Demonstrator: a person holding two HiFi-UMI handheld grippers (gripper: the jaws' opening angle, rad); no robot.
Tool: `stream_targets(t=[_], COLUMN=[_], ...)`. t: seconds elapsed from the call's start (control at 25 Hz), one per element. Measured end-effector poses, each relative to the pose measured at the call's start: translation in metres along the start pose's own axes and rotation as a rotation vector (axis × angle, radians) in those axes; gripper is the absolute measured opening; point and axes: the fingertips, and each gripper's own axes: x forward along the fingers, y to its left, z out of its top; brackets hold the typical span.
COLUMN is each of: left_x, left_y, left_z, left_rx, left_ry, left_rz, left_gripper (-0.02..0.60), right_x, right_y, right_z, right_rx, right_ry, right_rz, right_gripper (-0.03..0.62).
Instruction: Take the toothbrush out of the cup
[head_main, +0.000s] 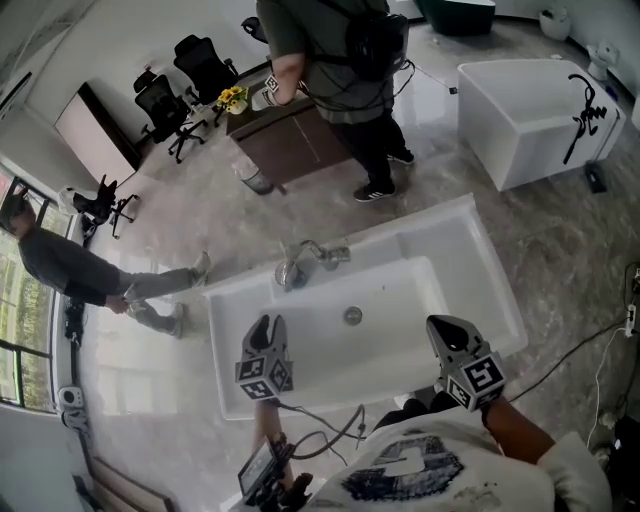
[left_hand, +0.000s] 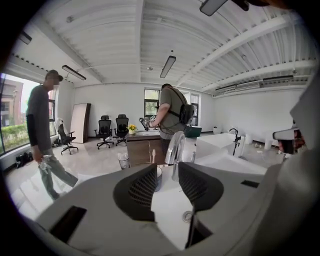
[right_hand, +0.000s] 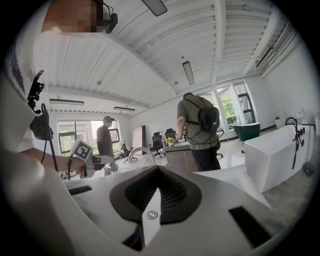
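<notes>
A small cup (head_main: 288, 274) stands on the sink's back ledge beside the tap (head_main: 320, 253). In the left gripper view the cup (left_hand: 158, 176) peeks out from behind the left jaw, and a pale toothbrush handle (left_hand: 153, 156) stands up out of it. My left gripper (left_hand: 167, 172) is open with nothing between its jaws, and it points at the cup and tap from over the basin. In the head view the left gripper (head_main: 268, 325) hangs over the basin's near left part. My right gripper (head_main: 448, 326) is at the basin's near right, and its jaws (right_hand: 156, 175) are shut and empty.
The white sink (head_main: 480, 250) has a drain (head_main: 352, 316) in the middle. One person stands at a brown desk (head_main: 290, 145) beyond the sink, and another walks at the left (head_main: 70, 268). A white bathtub (head_main: 525, 120) stands at the back right. Cables hang below my grippers.
</notes>
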Motion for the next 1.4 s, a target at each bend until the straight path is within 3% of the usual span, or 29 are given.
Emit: stream_targets(t=[0.28,0.52,0.8,0.92,1.12,1.4], left_x=[0.068,0.124,0.167,0.183,0.199,0.223], left_y=[0.039,0.037,0.043,0.044,0.038,0.040], left_z=[0.011,0.015,0.007,-0.002,-0.025,-0.028], left_rx=[0.037,0.066,0.055,0.030,0.081,0.125], left_ry=[0.032,0.077,0.116,0.165,0.309,0.376], left_rz=[-0.024,-0.073,-0.070,-0.114,-0.251,-0.292], left_gripper=[0.152,0.152,0.147,0.147,0.148,0.149], right_x=[0.004,0.010,0.040,0.042,0.043,0.048], right_y=[-0.015,-0.030,-0.040,-0.042,-0.047,-0.053], right_z=[0.002,0.011,0.029,0.025,0.018,0.009], right_rx=[-0.017,-0.036,-0.053,-0.054,-0.044,-0.038], right_ry=[0.013,0.012,-0.020,-0.011,0.020,0.049], right_rz=[-0.072,-0.126,-0.129,-0.132,-0.154,-0.166], right_gripper=[0.003,0.003,0.003,0.003,0.003,0.003])
